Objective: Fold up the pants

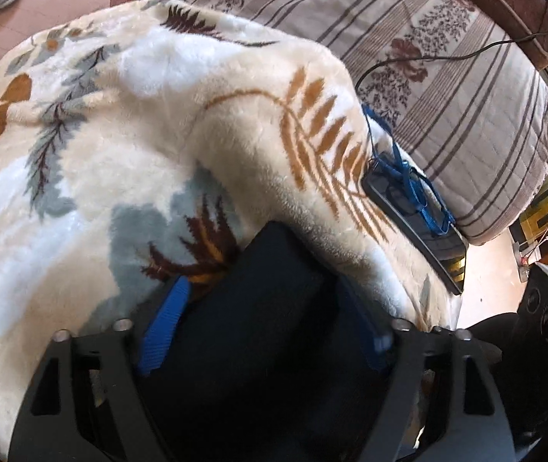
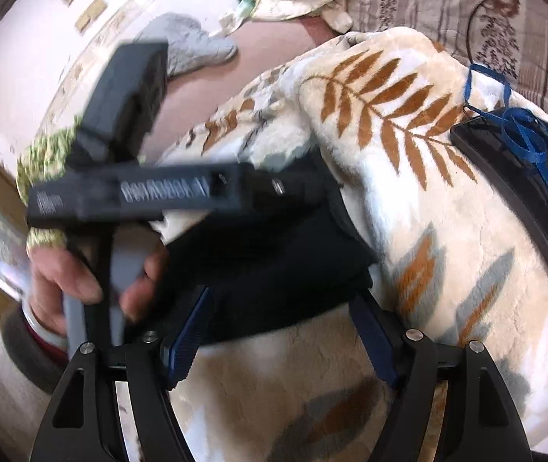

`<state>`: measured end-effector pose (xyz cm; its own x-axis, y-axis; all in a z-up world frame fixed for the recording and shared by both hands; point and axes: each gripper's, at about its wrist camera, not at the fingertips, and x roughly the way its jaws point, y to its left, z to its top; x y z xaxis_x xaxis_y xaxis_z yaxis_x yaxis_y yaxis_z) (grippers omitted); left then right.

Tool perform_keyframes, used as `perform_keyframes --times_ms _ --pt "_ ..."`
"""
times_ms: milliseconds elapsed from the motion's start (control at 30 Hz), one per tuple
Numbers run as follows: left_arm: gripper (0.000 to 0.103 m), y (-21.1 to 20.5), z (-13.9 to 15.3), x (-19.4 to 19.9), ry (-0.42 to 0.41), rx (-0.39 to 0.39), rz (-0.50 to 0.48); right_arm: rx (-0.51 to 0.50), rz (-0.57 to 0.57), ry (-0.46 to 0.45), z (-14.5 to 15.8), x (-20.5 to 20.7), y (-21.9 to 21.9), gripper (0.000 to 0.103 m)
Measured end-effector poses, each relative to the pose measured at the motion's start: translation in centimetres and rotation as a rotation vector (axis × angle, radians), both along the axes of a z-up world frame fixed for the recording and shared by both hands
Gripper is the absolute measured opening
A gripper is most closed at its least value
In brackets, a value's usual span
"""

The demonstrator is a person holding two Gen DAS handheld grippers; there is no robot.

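The dark navy folded pants [image 2: 274, 269] lie as a compact, thick block on the cream plush blanket with brown and grey fern leaves [image 1: 101, 154], near the blanket's front edge, closest to both cameras, and they look close to finished: a squarish bundle of several layers, with a clean outer edge and one blunt corner pointing away in the left wrist view. The left gripper [image 1: 262, 315] has its blue-padded fingers set apart, one on either side of the bundle, with the cloth filling the space between them; whether the pads actually press the fabric I cannot tell. The right gripper [image 2: 285, 327] is likewise spread, its fingers flanking the near edge of the pants [image 1: 274, 288] without visibly closing on them. In the right wrist view the left tool's body lies blurred across the top of the bundle, held by the person's left hand [image 2: 81, 273]. The likely trouble from here is the stack springing open: thick layers on a soft, yielding pile have little to hold them flat, so lifting either tool abruptly, or dragging a pad across the top layer, could peel it back or skew the block. With both tools crowded over one small bundle, they could also knock each other. A black flat device with a blue lanyard [image 1: 416, 215] rests toward the blanket's right edge, well apart from the pants, so it seems no real hazard unless the bundle is pushed that way.
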<state>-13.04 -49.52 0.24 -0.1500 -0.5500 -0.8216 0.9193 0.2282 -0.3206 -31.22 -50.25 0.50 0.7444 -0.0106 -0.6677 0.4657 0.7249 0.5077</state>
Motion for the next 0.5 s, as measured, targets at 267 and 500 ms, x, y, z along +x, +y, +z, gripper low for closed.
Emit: perform_keyframes --times_ms 267,500 --pt "0.012 1.1 0.2 2.1 0.126 -0.067 0.06 0.002 -0.076 -0.068 -0.4 0.2 -1.4 0.009" --pt "0.011 5.4 6.6 2.9 0.068 -0.181 0.101 -0.17 0.025 -0.111 5.0 1.6 1.5 0.009"
